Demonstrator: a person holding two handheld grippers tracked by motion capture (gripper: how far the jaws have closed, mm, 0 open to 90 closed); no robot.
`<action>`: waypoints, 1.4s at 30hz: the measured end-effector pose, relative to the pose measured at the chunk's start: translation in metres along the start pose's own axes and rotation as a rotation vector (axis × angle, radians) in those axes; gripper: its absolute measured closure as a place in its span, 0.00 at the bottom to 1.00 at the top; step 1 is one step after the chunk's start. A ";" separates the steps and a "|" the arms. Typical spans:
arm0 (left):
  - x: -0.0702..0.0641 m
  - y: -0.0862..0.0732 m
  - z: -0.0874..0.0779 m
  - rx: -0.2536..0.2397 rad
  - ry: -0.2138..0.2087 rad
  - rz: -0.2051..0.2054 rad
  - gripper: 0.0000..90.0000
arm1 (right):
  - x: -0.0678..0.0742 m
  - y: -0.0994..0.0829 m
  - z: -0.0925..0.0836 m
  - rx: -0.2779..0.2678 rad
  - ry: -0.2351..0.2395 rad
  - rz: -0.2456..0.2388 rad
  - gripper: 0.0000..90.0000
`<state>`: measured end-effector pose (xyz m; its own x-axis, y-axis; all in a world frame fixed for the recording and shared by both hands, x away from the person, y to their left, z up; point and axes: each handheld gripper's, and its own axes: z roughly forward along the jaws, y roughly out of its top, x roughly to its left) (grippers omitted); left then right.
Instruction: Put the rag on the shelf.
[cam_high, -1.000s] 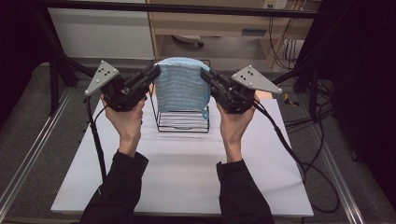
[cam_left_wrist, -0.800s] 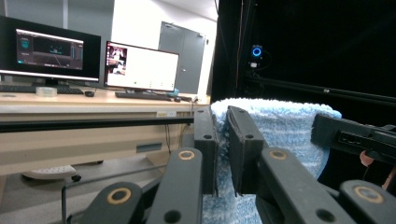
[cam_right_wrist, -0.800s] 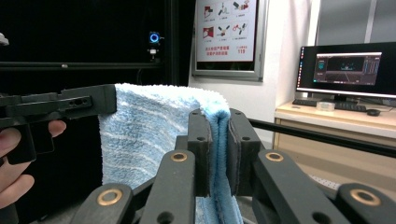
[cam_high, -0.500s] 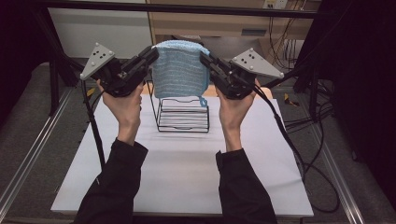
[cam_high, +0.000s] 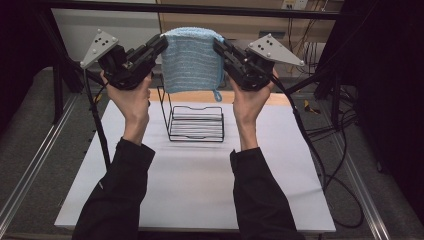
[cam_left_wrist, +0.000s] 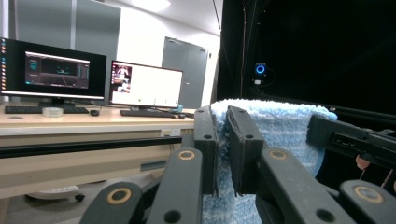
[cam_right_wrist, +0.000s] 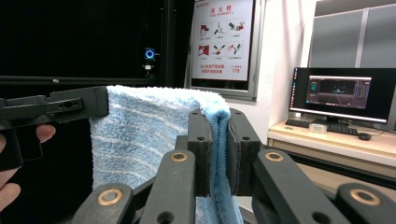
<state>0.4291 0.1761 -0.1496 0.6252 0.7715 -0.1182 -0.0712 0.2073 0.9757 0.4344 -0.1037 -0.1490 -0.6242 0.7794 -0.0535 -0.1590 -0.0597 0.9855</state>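
Both the left gripper (cam_high: 159, 46) and right gripper (cam_high: 221, 48) pinch the blue towel's (cam_high: 191, 62) top corners above the wire rack (cam_high: 196, 122); uneven pulling could slip a corner free.

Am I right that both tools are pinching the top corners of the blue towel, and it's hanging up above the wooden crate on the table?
Not quite: it is a black wire rack, not a wooden crate, as the high view shows. The rest holds: the left tool and the right tool each pinch a top corner of the blue towel, which hangs above the rack on the table.
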 end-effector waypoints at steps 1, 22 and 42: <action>0.001 0.001 0.001 -0.003 -0.001 -0.003 0.92 | -0.001 0.001 0.001 -0.002 -0.001 -0.003 0.91; 0.011 0.028 0.025 -0.014 0.012 0.021 0.92 | -0.020 0.021 0.030 -0.025 -0.018 -0.030 0.91; 0.040 -0.008 0.059 0.084 0.021 0.001 0.91 | -0.045 -0.013 0.050 0.071 -0.045 -0.002 0.91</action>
<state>0.5003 0.1699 -0.1508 0.6085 0.7844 -0.1207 -0.0055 0.1562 0.9877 0.5029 -0.1069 -0.1517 -0.5886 0.8069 -0.0501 -0.1051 -0.0150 0.9944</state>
